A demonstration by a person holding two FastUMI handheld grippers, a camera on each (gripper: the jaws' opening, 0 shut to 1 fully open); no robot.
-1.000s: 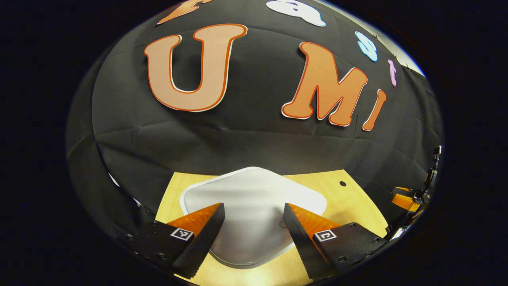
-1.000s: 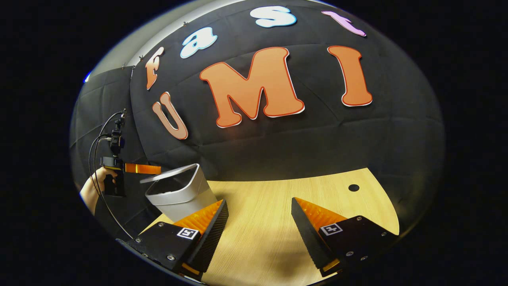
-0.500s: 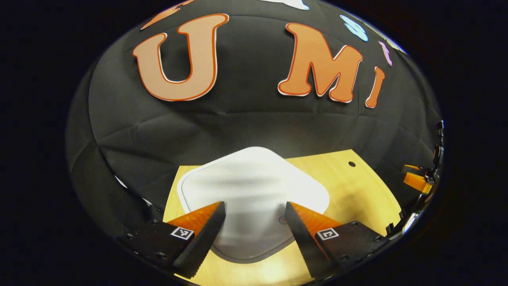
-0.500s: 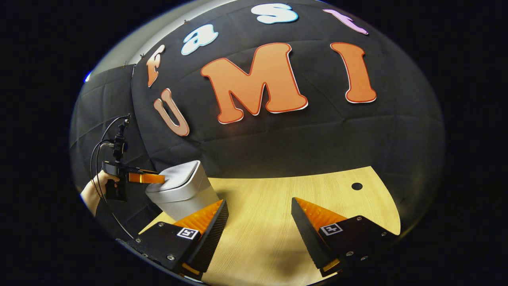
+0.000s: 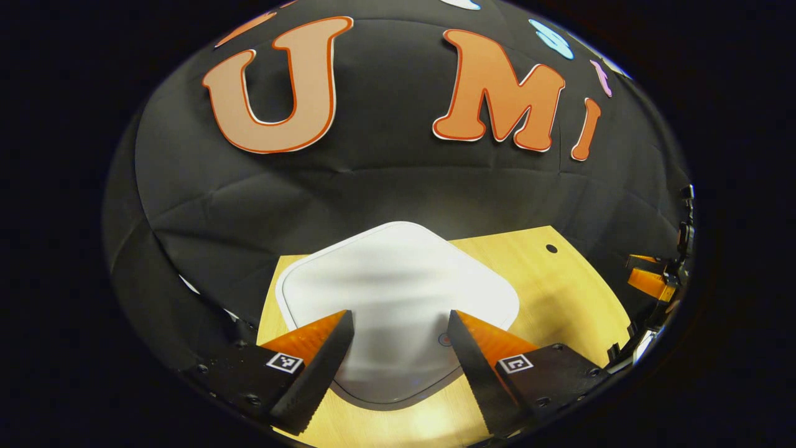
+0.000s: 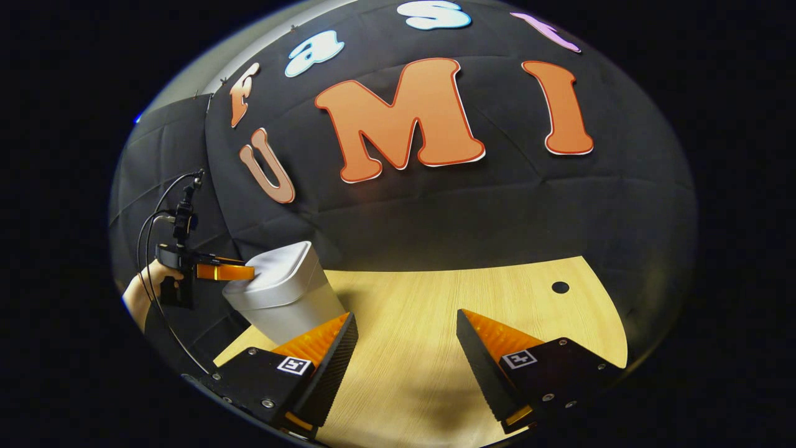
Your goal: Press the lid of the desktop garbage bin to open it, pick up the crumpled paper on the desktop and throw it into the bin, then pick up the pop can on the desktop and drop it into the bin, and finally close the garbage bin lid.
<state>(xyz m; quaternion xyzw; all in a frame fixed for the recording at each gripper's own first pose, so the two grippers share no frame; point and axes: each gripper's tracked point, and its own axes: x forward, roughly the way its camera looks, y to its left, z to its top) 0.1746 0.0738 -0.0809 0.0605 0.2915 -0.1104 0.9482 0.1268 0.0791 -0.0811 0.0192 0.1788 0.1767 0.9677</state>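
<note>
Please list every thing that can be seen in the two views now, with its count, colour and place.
Garbage bin: one, silver-grey body, at the table's left end in the right gripper view.
Bin lid: one, white, shut flat on the bin, just ahead of the left tongs.
Table: one, light wood, under both tongs.
Table hole: one, dark, round, near the table's far edge.
Cables: dark, looping behind the left tongs.
Left tongs: one, open, over the lid.
Right tongs: one, open, above bare table.
Hand: one, holding the left tongs.
</note>
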